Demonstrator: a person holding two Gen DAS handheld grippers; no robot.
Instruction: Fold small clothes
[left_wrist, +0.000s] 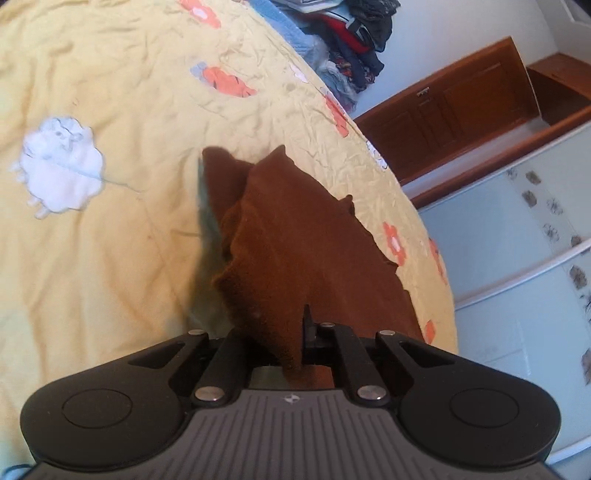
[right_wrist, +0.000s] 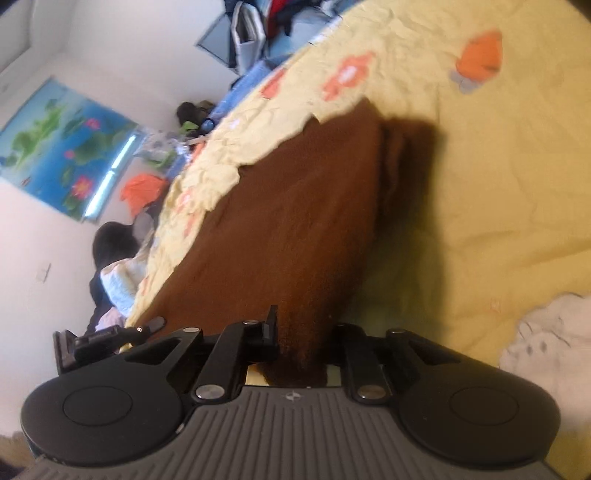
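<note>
Brown cloth (left_wrist: 295, 240) stretched over yellow bedspread (left_wrist: 110, 258), one edge pinched in left gripper (left_wrist: 291, 343), opposite edge clamped in right gripper (right_wrist: 299, 343), fabric running ahead of both.

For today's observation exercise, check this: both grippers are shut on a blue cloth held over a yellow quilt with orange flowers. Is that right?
Not quite. The cloth is brown, not blue, as both wrist views show. The rest stands: left gripper and right gripper are shut on it over the yellow quilt.

Garment (left_wrist: 288, 236) on bedspread (left_wrist: 110, 258), clothes pile (left_wrist: 354, 48) behind.
</note>
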